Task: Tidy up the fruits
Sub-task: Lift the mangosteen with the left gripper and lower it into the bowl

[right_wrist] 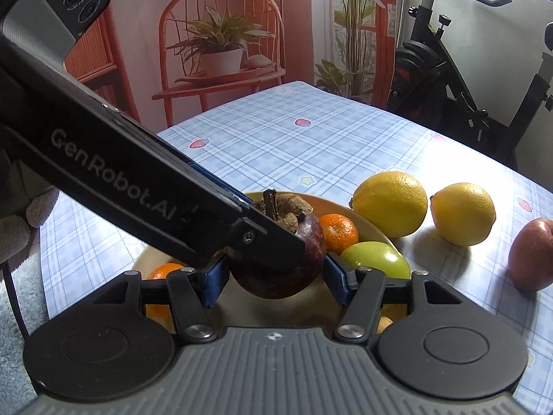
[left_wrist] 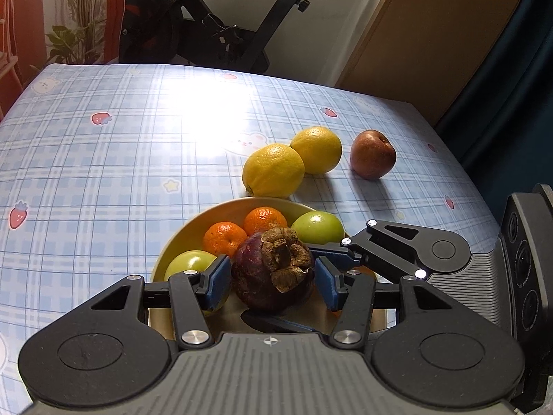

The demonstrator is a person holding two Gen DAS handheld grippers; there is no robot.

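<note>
Here, mangosteen (left_wrist: 273,276) over yellow bowl (left_wrist: 179,242), 6 o'clock of lemons (left_wrist: 273,169). Left gripper (left_wrist: 273,278) pinching it; right gripper (right_wrist: 276,276) straddles it, contact unclear. Hard rind, smooth, roundish, probably slippery; calyx brittle. Grip at widest girth.

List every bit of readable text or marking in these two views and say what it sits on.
"GenRobot.AI": white lettering along the side of the left gripper, seen in the right wrist view.
No other text is readable. The tablecloth carries only pictures: strawberries, bears, stars. The fruits and the bowl show no labels.
</note>
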